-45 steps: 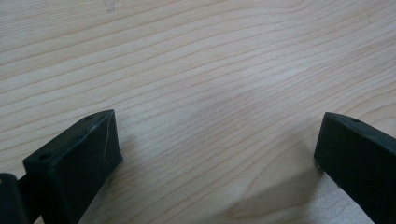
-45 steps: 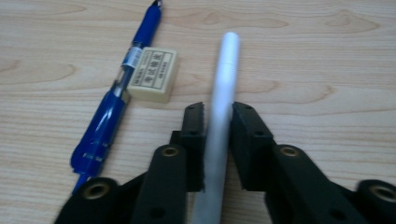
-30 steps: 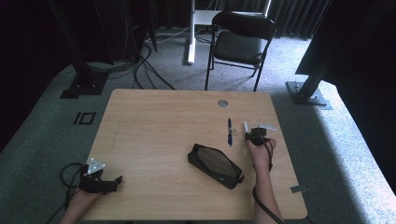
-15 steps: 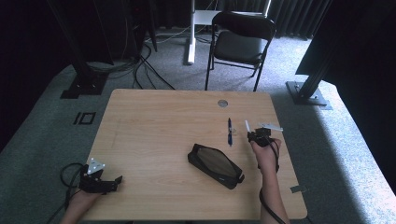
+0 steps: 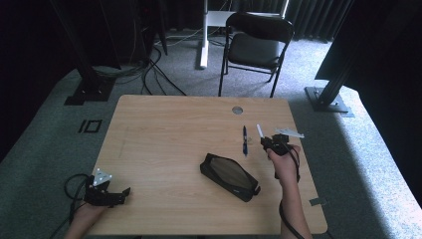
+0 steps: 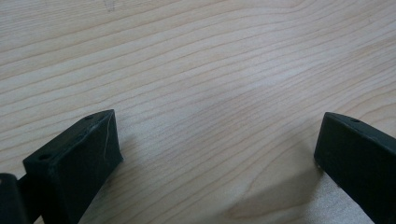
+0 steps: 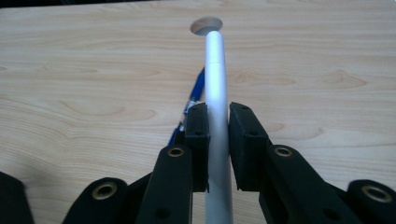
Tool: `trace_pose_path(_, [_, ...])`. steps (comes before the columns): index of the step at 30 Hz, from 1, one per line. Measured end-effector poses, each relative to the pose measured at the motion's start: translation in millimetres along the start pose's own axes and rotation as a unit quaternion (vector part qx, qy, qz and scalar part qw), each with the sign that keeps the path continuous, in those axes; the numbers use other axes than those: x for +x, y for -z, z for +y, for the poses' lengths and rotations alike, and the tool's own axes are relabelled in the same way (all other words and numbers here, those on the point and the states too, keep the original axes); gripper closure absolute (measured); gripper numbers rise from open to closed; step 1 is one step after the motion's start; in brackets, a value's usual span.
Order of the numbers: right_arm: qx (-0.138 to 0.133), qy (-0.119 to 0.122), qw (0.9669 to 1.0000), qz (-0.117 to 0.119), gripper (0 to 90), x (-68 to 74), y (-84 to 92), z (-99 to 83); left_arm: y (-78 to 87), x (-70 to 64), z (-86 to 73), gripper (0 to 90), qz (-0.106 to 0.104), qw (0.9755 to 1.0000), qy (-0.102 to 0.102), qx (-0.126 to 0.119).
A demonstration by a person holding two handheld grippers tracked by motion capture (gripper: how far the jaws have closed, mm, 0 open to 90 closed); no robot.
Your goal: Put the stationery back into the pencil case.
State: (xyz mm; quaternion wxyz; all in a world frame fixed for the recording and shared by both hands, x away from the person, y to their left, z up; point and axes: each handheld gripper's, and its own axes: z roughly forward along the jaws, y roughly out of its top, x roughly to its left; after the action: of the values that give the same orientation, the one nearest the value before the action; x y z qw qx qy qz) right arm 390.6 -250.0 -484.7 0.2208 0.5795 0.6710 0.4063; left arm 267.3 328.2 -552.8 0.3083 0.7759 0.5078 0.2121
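A: Right gripper (image 7: pixel 218 123)? Pen?
B: Clenched on white pen (image 7: pixel 215 88), raised off tabletop (image 5: pixel 164 129) at 3 o'clock; lower end cut off. Blue pen (image 5: pixel 245 141) half hidden behind it, case (image 5: pixel 230 177) at 6.
A: Left gripper (image 6: pixel 215 144)?
B: Released, 8 o'clock corner.

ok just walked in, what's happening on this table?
A person works two handheld grippers at a light wooden table. The right gripper is shut on a slim white pen-like stick, held clear of the tabletop. A blue pen lies just beside it, and a black zippered pencil case sits nearer the person. The left gripper rests open at the table's near left corner, holding nothing.
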Motion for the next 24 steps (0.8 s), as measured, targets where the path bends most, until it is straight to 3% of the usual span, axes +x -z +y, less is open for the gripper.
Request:
trace_pose_path(16, [-0.029, 0.062, 0.9966, 0.046, 78.7, 32.8, 33.9, 13.3, 0.0, 0.0, 0.0, 0.6, 0.0, 1.0, 0.0, 0.0])
trace_pose_path(17, [-0.03, 0.065, 0.9957, 0.059, 78.7, 37.4, 38.6, 14.8, 0.0, 0.0, 0.0, 0.6, 0.0, 1.0, 0.0, 0.0])
trace_pose_path(19, [-0.03, 0.072, 0.9952, 0.06, 78.7, 39.9, 40.6, 15.2, 0.0, 0.0, 0.0, 0.6, 0.0, 1.0, 0.0, 0.0])
trace_pose_path(24, [-0.027, 0.089, 0.9915, 0.091, 78.7, 51.8, 49.5, 14.1, 0.0, 0.0, 0.0, 0.6, 0.0, 1.0, 0.0, 0.0])
